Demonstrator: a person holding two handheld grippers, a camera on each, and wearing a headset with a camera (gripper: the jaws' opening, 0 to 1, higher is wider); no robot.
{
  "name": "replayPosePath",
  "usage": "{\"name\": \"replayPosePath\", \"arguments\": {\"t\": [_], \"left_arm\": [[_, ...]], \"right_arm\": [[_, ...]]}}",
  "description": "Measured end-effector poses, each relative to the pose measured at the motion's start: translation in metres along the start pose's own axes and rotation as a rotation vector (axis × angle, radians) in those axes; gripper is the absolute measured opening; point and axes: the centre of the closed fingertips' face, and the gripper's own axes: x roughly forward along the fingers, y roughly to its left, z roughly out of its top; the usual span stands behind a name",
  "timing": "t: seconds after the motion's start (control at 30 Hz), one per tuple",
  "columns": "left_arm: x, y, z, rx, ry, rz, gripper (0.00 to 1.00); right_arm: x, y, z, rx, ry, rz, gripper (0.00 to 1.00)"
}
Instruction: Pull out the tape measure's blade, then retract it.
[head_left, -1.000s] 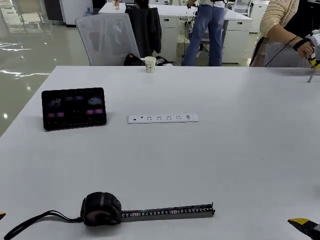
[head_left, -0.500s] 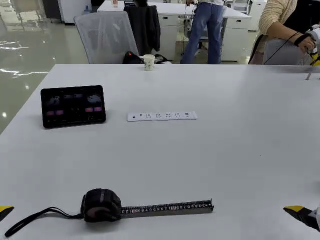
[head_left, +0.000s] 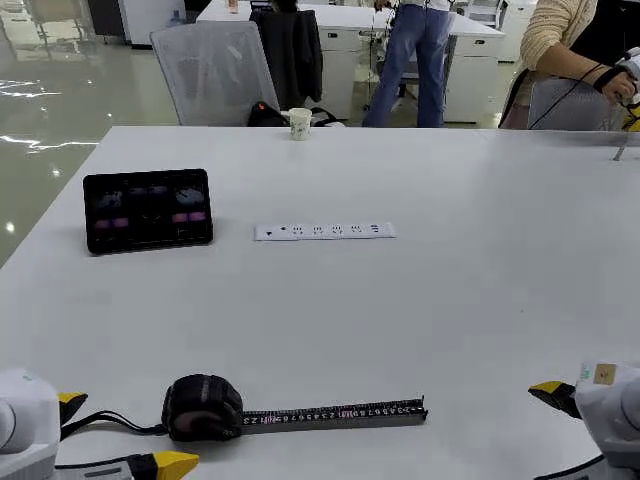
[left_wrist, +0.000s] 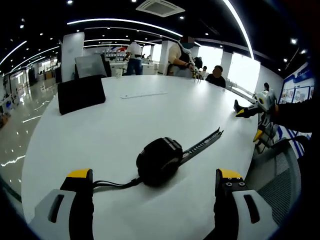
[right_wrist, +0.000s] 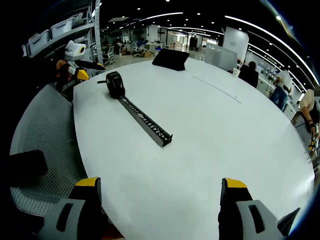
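Black tape measure (head_left: 202, 408) sits near the front edge of the table (head_left: 450, 280) with its blade (head_left: 335, 414) already out flat. I'd say the pull's done and retracting is left. Left gripper (left_wrist: 154, 174) is close behind it and right gripper (right_wrist: 161, 183) faces the blade's tip, both with jaws wide and empty. Count: one tape measure, two grippers.

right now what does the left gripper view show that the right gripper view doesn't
Left gripper view: the tape measure case close up between its wide-open jaws, the strap trailing toward one jaw, the right gripper at the table edge. Right gripper view: the end hook nearest, the left gripper beyond the case. Both: the blade pulled out flat on the table, and the dark tablet.
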Motion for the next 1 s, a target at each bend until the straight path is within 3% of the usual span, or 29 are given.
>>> {"name": "replayPosePath", "arguments": {"t": [0.07, 0.17, 0.5, 0.7, 0.9, 1.0], "left_arm": [[0.010, 0.003, 0.000, -0.013, 0.021, 0.022, 0.99], [0.018, -0.004, 0.006, -0.031, 0.010, 0.031, 0.99], [0.046, -0.017, 0.012, 0.029, 0.032, 0.071, 0.99], [0.060, -0.014, 0.015, 0.046, 0.024, 0.130, 0.99], [0.071, -0.011, 0.014, 0.007, -0.002, 0.176, 0.99], [0.074, -0.006, 0.011, -0.023, -0.010, 0.218, 0.99]], "right_arm": [[0.005, -0.001, 0.004, -0.022, 0.012, 0.016, 0.99], [0.012, -0.003, 0.010, -0.043, 0.023, 0.035, 0.99], [0.033, -0.011, 0.028, -0.132, 0.053, 0.093, 0.99], [0.047, -0.012, 0.036, -0.224, 0.063, 0.138, 0.99], [0.063, -0.017, 0.041, -0.264, 0.092, 0.169, 0.99], [0.071, -0.017, 0.044, -0.293, 0.096, 0.190, 0.94]]}}
